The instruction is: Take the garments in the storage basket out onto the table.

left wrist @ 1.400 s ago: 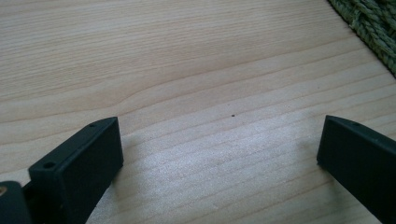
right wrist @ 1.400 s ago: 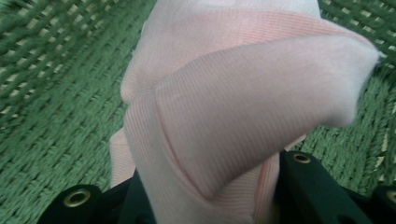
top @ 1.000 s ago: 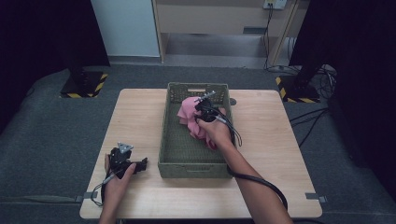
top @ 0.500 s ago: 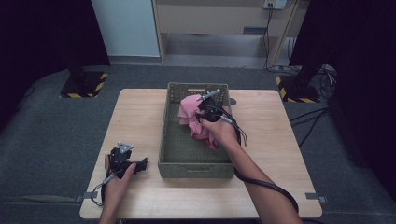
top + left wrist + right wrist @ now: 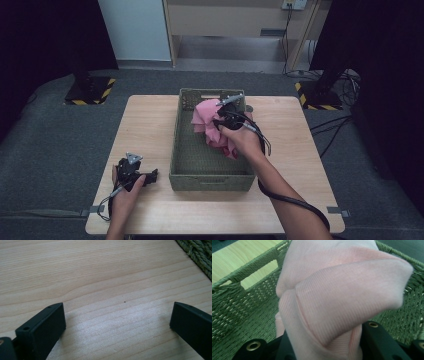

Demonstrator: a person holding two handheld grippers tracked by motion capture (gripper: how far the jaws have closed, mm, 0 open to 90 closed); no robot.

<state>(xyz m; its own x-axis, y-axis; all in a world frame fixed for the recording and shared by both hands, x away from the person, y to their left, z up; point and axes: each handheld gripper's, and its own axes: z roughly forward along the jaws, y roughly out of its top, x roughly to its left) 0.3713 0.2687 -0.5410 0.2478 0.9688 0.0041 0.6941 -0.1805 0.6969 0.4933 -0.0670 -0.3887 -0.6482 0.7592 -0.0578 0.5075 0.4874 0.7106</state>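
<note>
**Pink cloth coming up out of the basket**

The right gripper (image 5: 226, 111) has its jaws clenched on the pink cloth (image 5: 212, 125), just right of centre in the high view, bunched above the far end of the green woven basket (image 5: 210, 177). In the right gripper view the fabric (image 5: 337, 297) bulges thick between the jaws. To do this well, I'd say: lift straight up until the trailing folds clear the rim — no dragging sideways, or the weave may snag. At lower left, the left gripper (image 5: 145, 177) rests on the wooden counter (image 5: 320, 150), jaws released and holding nothing. The count: one cloth, one basket, two grippers.
</note>
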